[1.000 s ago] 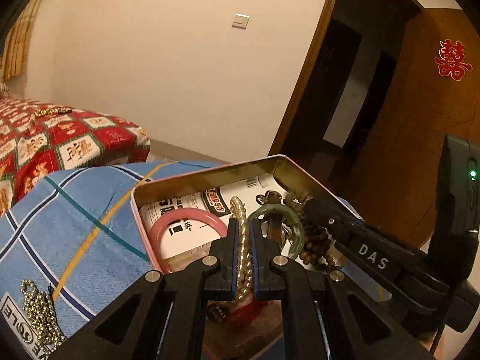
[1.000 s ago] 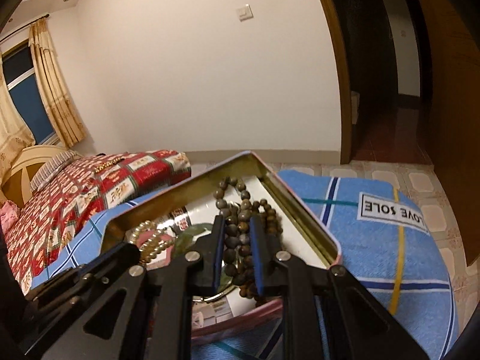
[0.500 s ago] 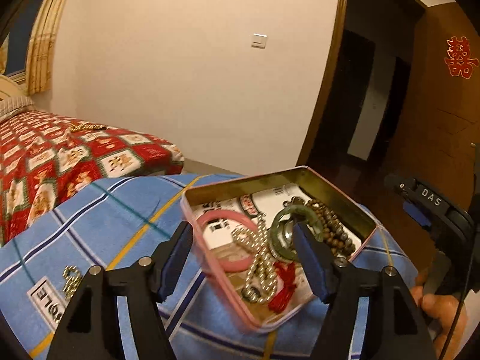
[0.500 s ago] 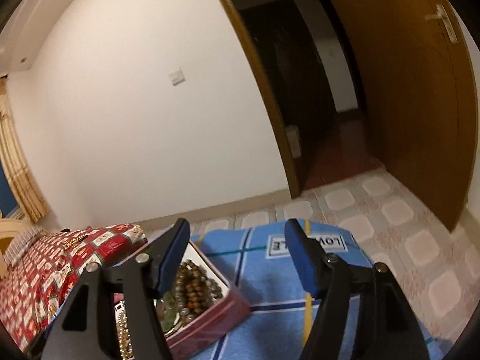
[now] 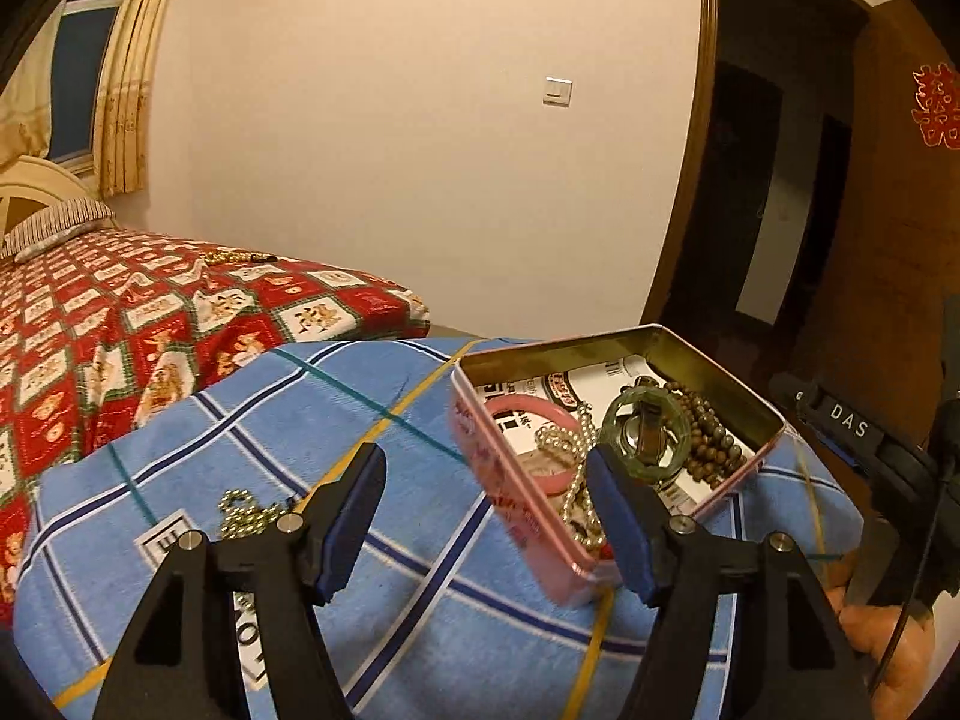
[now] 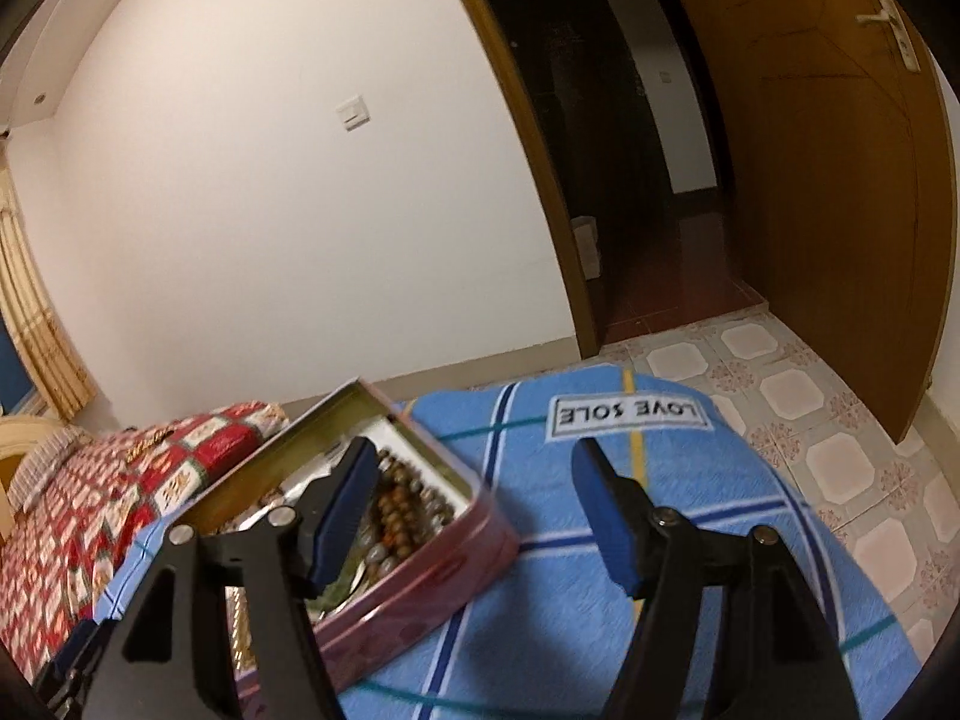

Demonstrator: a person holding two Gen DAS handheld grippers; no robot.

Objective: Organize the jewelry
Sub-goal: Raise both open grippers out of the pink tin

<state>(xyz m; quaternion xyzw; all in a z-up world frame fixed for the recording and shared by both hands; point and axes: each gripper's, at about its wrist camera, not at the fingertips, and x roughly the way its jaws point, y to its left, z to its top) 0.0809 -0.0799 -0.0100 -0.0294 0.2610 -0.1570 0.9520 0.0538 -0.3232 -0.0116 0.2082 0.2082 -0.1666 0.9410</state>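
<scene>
Bed: a red patchwork quilt [image 5: 150, 324] fills the left of the left wrist view, a striped pillow [image 5: 57, 225] at its upper left.
Cloth: a blue plaid blanket [image 5: 252, 420] with a "LOVE SOLE" label spreads across the lower half of both views.
Loose chain: a gold ball-bead chain [image 5: 246, 513] lies on the blanket at lower left, just above the left finger.
Left gripper [image 5: 486, 516]: fingers spread wide, holding nothing, low in the frame.
Tin: a pink rectangular metal tin [image 5: 516, 498], lidless, sits right of centre on the blanket.
Tin contents: a pink bangle [image 5: 528, 411], a pearl strand [image 5: 570, 450], a green jade bangle [image 5: 645, 438], brown wooden beads [image 5: 708, 438].
Right gripper [image 6: 474, 510]: fingers wide apart, empty, above the blanket right of the tin.
Doorway: a brown wooden door [image 6: 840, 180] stands open at upper right.
</scene>
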